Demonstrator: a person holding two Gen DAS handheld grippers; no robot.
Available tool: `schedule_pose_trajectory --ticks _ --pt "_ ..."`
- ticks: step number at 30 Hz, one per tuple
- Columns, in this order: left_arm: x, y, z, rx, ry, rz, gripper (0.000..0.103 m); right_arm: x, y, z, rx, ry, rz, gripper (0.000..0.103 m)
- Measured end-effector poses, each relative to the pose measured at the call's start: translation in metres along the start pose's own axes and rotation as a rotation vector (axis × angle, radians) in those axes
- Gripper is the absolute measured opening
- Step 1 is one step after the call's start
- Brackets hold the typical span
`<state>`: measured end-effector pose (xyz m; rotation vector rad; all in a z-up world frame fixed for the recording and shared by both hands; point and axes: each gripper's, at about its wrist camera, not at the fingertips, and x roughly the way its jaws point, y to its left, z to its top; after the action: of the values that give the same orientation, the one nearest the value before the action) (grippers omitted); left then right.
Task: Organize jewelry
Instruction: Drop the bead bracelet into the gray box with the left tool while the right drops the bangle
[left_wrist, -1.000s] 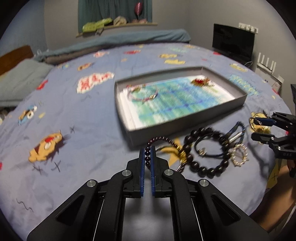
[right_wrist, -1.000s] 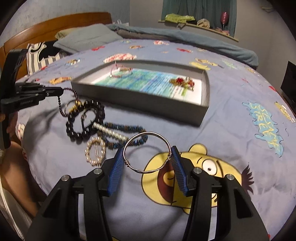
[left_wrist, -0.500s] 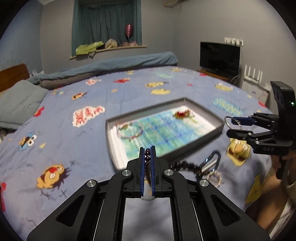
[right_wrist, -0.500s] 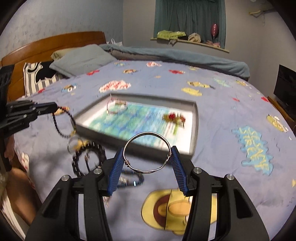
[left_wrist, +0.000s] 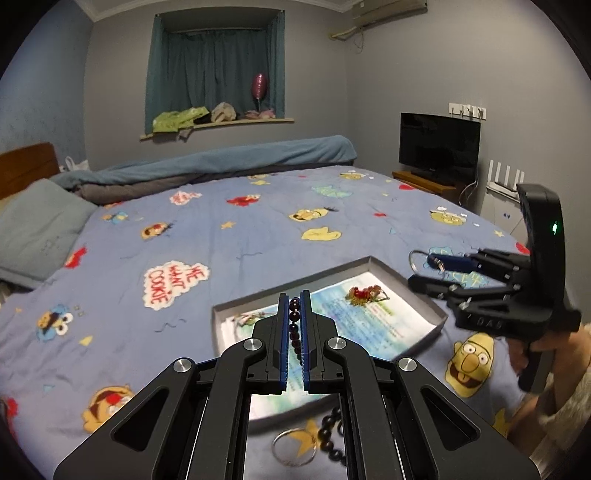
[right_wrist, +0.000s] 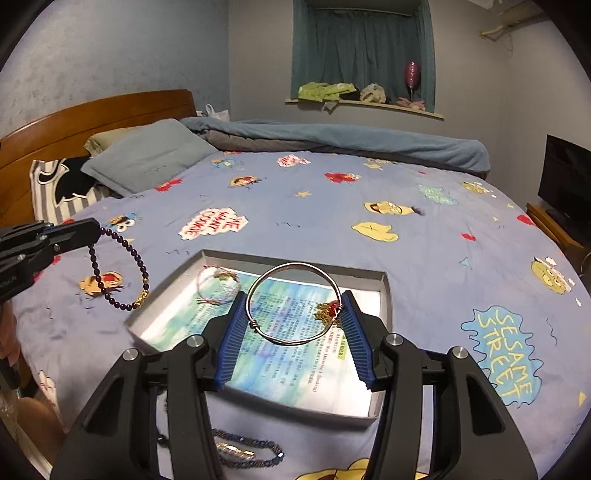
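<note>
My left gripper (left_wrist: 294, 297) is shut on a dark red bead bracelet (left_wrist: 294, 321), which hangs as a loop with a gold charm (right_wrist: 118, 269) in the right wrist view, left of the tray. My right gripper (right_wrist: 293, 306) is shut on a silver wire bangle (right_wrist: 291, 302), held flat across its blue pads above the grey tray (right_wrist: 384, 284). In the left wrist view the right gripper (left_wrist: 421, 267) hovers above the tray's (left_wrist: 439, 314) right end. Inside the tray lie a thin pink bracelet (right_wrist: 218, 286) and a red-and-gold piece (left_wrist: 364, 293).
Loose jewellery stays on the cartoon bedspread in front of the tray: a silver ring bangle (left_wrist: 293, 448), black beads (left_wrist: 330, 435), a dark blue braided bracelet (right_wrist: 251, 450). Pillows and a wooden headboard (right_wrist: 92, 118) stand to the left, a TV (left_wrist: 439, 147) to the right.
Both grippers have risen from the jewellery pile with their pieces, the bead bracelet and the bangle, and now hang over the tray. The pile has dropped to the bottom of both views.
</note>
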<state>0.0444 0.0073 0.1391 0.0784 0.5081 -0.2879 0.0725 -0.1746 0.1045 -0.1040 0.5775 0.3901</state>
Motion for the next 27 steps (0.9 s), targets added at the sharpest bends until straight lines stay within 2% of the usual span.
schedule_pose_trajectory --ticks 3,10,17,27 --pt "0.018 -0.001 -0.006 -0.012 0.012 -0.021 0.006 0.016 -0.003 -0.008 0.01 0.034 -0.004 0.051" --pt "0.063 0.009 -0.032 -0.06 0.114 -0.074 0.006 0.049 -0.006 -0.026 0.002 0.121 -0.004 0.051" --pt "0.081 0.022 -0.043 -0.086 0.16 -0.052 0.006 0.069 -0.006 -0.04 -0.008 0.197 -0.005 0.051" --pt "0.101 0.04 -0.06 -0.116 0.256 -0.004 0.006 0.079 -0.011 -0.046 0.0 0.233 -0.031 0.051"
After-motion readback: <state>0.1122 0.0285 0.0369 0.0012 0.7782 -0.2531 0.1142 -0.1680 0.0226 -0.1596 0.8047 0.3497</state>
